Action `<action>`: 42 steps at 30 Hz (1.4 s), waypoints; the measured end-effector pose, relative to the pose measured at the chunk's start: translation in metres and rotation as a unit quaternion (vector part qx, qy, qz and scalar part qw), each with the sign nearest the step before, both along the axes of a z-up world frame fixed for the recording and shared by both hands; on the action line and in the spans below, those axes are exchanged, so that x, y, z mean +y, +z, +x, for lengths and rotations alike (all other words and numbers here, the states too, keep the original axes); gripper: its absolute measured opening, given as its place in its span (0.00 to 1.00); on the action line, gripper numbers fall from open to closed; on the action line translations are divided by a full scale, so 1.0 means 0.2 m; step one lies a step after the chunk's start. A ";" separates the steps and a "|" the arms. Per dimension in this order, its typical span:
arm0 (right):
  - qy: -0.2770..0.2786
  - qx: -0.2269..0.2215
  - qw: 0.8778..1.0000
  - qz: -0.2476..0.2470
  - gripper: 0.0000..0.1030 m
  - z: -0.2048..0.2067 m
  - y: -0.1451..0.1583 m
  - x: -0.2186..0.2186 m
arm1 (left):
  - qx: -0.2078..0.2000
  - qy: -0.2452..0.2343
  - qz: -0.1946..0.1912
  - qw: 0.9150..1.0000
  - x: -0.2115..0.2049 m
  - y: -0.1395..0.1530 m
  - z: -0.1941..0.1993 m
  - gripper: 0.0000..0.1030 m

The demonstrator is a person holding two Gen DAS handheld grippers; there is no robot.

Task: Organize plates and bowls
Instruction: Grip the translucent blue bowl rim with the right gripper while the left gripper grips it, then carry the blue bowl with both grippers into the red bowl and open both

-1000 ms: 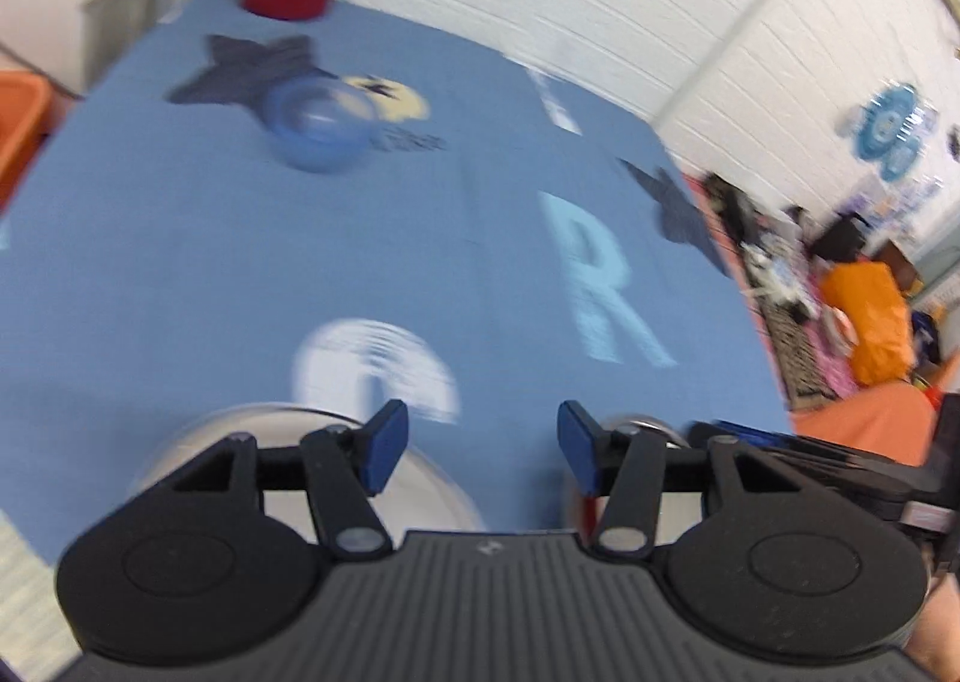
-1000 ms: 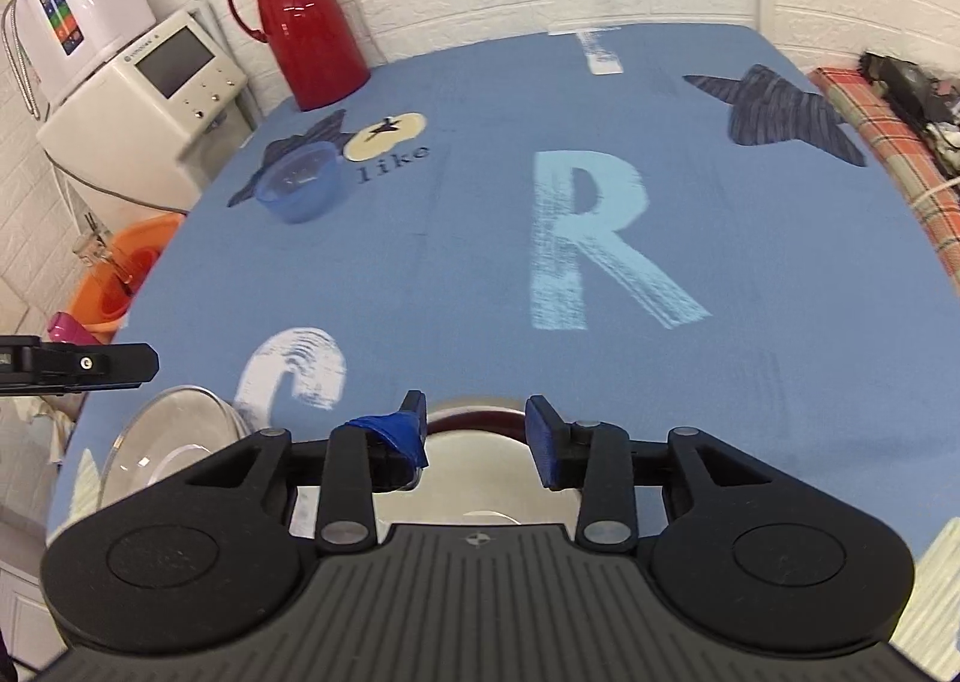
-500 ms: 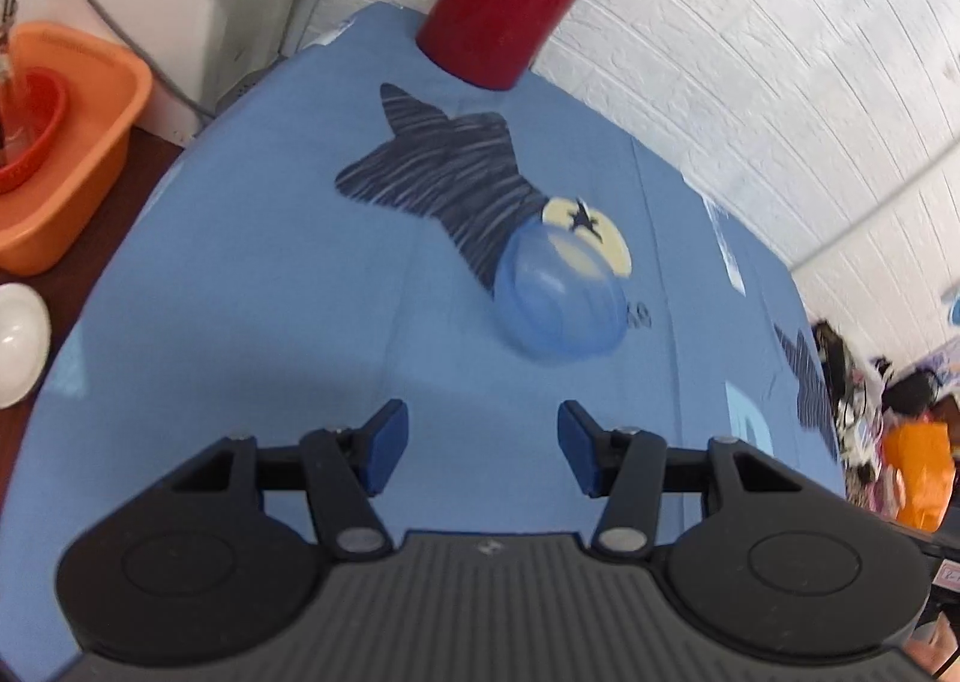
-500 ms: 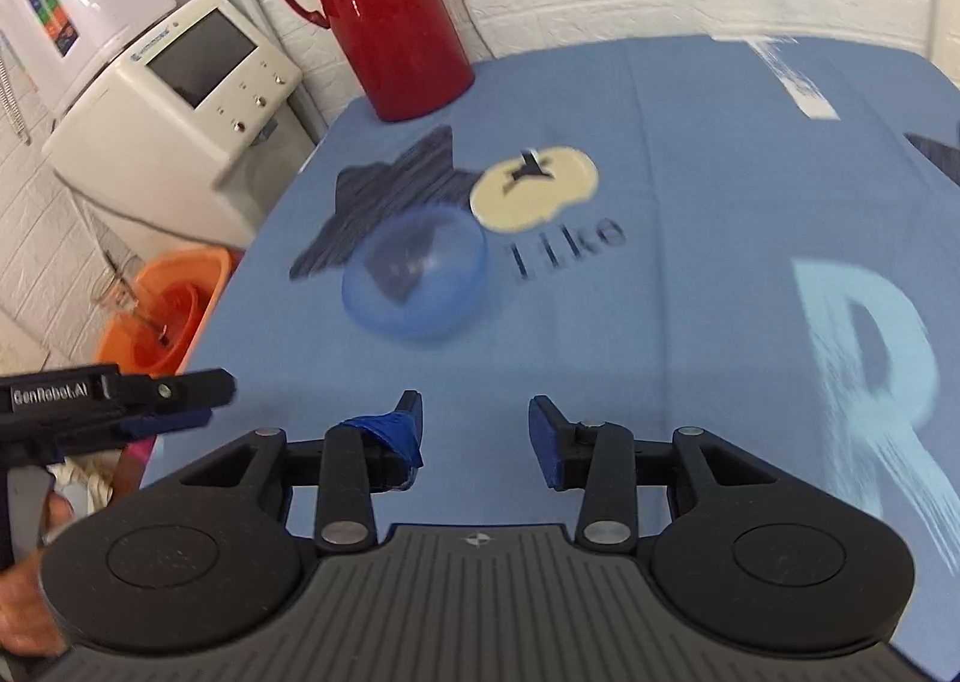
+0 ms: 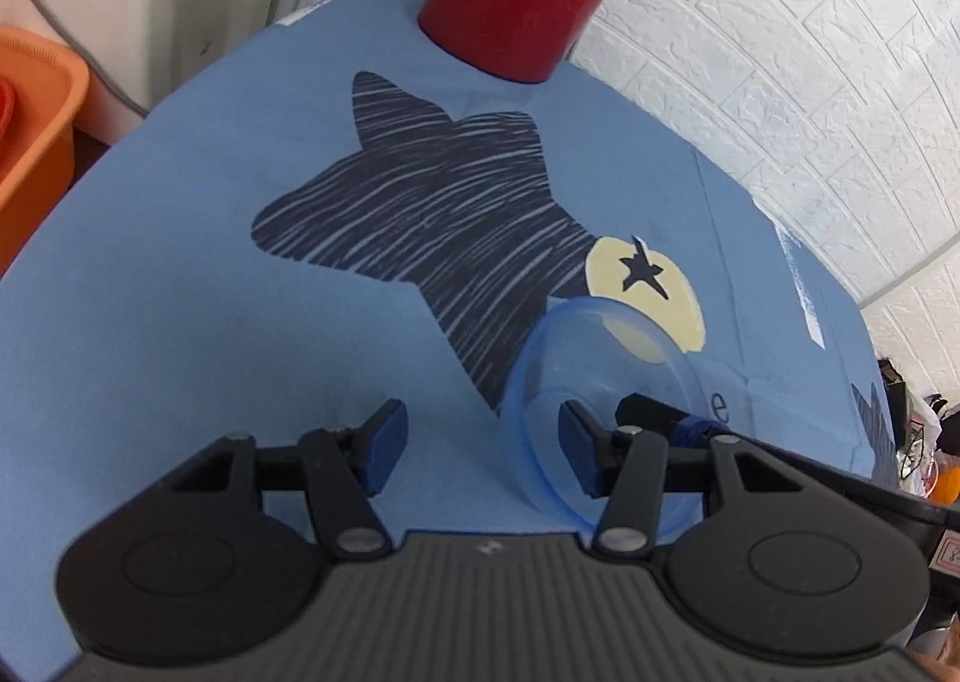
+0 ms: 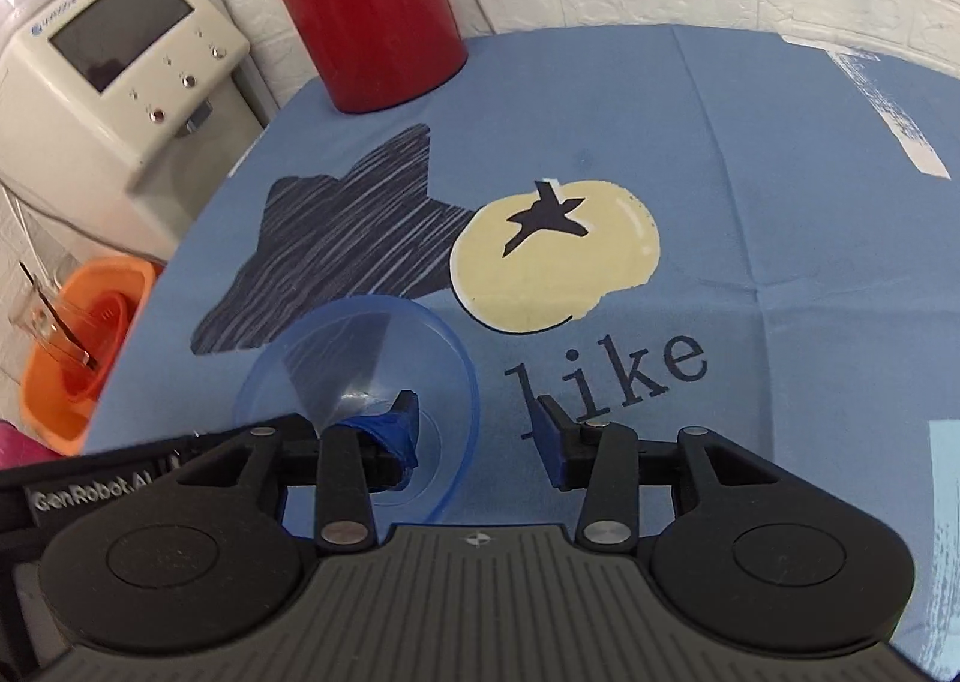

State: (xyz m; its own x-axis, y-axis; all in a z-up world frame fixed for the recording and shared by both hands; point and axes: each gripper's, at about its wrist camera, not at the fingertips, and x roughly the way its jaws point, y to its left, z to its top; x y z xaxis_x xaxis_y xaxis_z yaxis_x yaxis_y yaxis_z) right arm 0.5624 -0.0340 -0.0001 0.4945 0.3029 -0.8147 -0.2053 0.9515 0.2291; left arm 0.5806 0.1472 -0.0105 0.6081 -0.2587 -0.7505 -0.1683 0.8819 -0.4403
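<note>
Since the earlier frames both grippers have closed in on the translucent blue bowl (image 6: 360,382), now at lower centre on the blue tablecloth (image 6: 750,202), upright with mouth upward, round with no long axis. The right gripper (image 6: 480,433) straddles its right rim, fingers apart; the left gripper (image 5: 480,451), fingers likewise apart, straddles its left rim.

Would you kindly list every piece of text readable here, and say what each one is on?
"like": printed on the blue tablecloth.
"GenRobot.AI": on the left gripper, seen in the right wrist view.
Brand on the white appliance: too blurred to read.
Label at the left wrist view's right edge: unreadable.
</note>
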 end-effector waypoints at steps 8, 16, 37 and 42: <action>0.026 -0.021 0.995 -0.091 0.33 0.00 0.00 0.11 | -0.008 -0.007 0.021 1.000 0.00 0.00 0.00 0.53; 0.032 -0.007 0.998 -0.059 0.30 0.01 0.01 0.09 | -0.010 -0.008 0.041 0.999 -0.03 0.00 -0.01 0.40; 0.040 0.007 0.999 -0.035 0.16 -0.72 0.37 -0.21 | 0.024 -0.118 0.001 0.993 -0.28 0.30 -0.63 0.01; 0.008 0.011 0.998 -0.057 0.19 -1.11 0.46 -0.51 | 0.035 -0.188 -0.016 0.981 -0.59 0.37 -0.97 0.01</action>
